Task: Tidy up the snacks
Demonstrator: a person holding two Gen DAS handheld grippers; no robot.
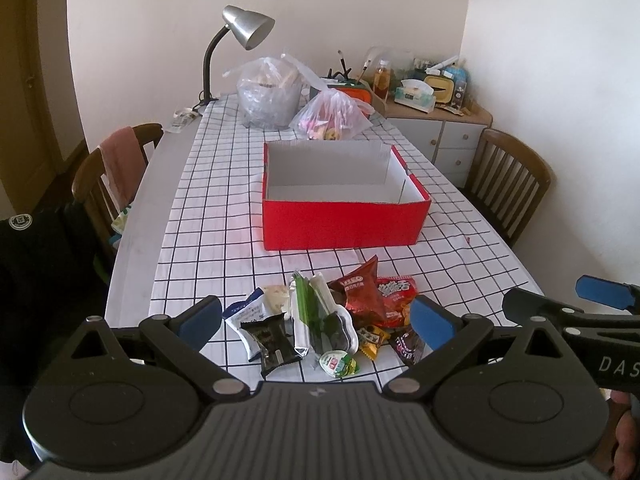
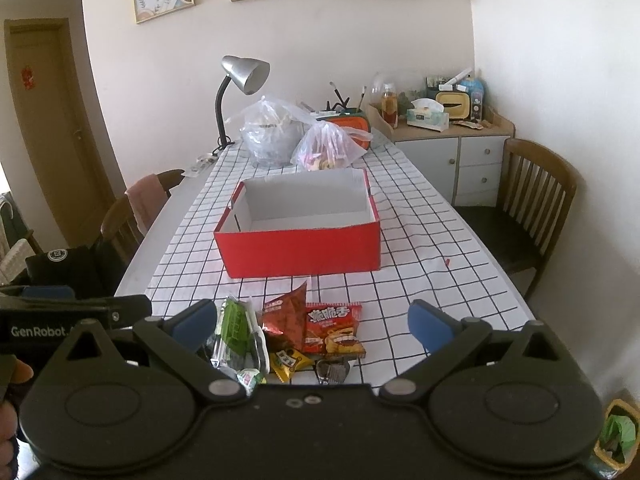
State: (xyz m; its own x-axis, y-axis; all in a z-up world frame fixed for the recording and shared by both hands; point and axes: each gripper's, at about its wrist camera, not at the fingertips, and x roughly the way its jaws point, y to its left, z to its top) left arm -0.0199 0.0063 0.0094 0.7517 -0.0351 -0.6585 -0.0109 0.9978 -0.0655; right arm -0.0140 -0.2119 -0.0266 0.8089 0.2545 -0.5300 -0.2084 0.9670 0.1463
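Observation:
A red cardboard box (image 1: 344,220) (image 2: 300,248) with a white, empty inside stands open in the middle of the checked tablecloth. In front of it lies a heap of snack packets: a red triangular bag (image 1: 362,292) (image 2: 286,316), a red chip bag (image 1: 398,294) (image 2: 334,328), a green foil pack (image 1: 316,312) (image 2: 236,328), a black packet (image 1: 272,340), a blue-white packet (image 1: 246,316) and a jelly cup (image 1: 336,364). My left gripper (image 1: 316,320) hangs open just above the heap. My right gripper (image 2: 312,326) is open too, over the heap's right side.
Two plastic bags (image 1: 276,96) (image 1: 332,118) and a desk lamp (image 1: 240,40) stand at the table's far end. Wooden chairs (image 1: 116,168) (image 1: 508,180) flank the table. A cabinet (image 1: 440,128) with clutter fills the far right corner. A small bin (image 2: 616,436) sits on the floor.

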